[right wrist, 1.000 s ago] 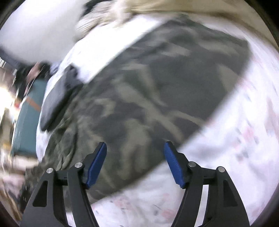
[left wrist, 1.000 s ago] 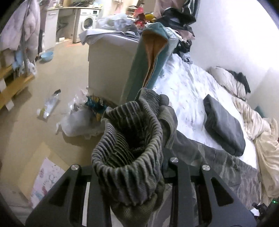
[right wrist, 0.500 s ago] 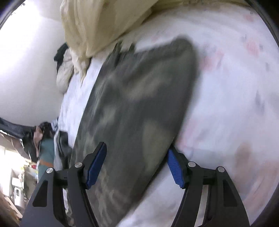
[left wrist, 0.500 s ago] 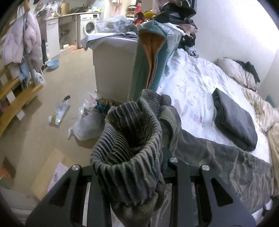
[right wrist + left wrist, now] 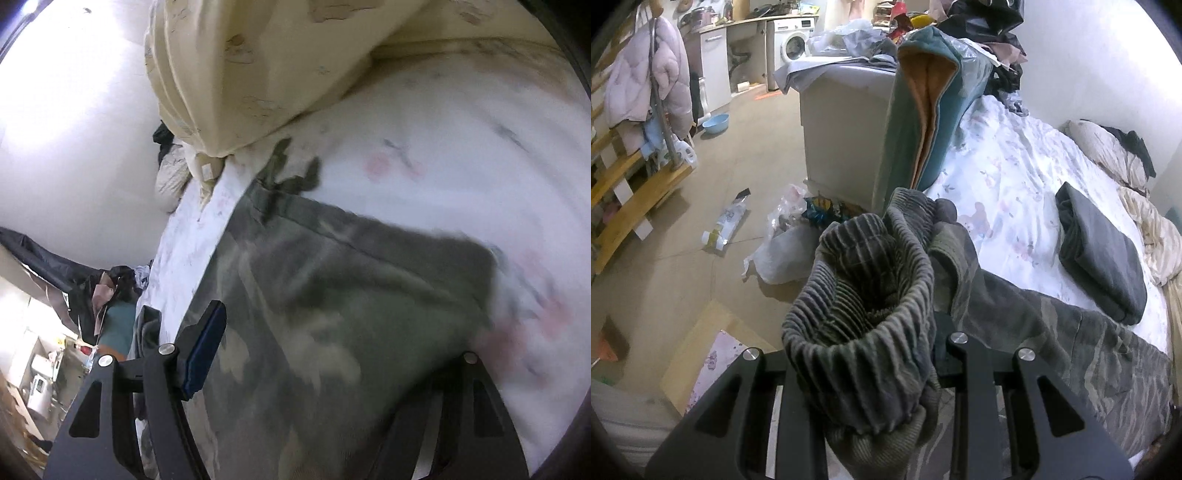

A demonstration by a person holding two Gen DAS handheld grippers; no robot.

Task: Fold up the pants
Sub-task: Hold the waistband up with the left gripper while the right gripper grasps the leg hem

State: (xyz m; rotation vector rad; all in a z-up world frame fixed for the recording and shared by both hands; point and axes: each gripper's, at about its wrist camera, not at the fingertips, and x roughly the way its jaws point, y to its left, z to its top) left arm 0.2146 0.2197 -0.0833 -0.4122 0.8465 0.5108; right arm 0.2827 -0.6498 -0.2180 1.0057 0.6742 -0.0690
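The bed (image 5: 1015, 177), under a white flowered sheet, fills the left wrist view from one to four o'clock; its near edge drops to bare tan floor (image 5: 746, 155) that runs open toward ten o'clock. The camouflage pants (image 5: 1071, 343) lie stretched along the bed edge from the centre out to four o'clock. A white cabinet (image 5: 842, 129) stands at twelve o'clock with a teal blanket (image 5: 923, 110) leaning on it. A folded grey garment (image 5: 1104, 254) rests at three o'clock, well apart from the pants. A white plastic bag (image 5: 783, 254) lies on the floor at ten o'clock.

The left gripper (image 5: 864, 373) pinches the ribbed cuff (image 5: 860, 306), which bunches up over both fingers and hides their tips.

In the right wrist view, which is blurred, the pants (image 5: 332, 314) spread across the middle, their far edge at one o'clock near a cream quilt (image 5: 277, 55). The right gripper (image 5: 332, 354) is closing with the cloth between its fingers; the blue left pad (image 5: 205, 347) stands beside the fabric, the right one is covered by it.
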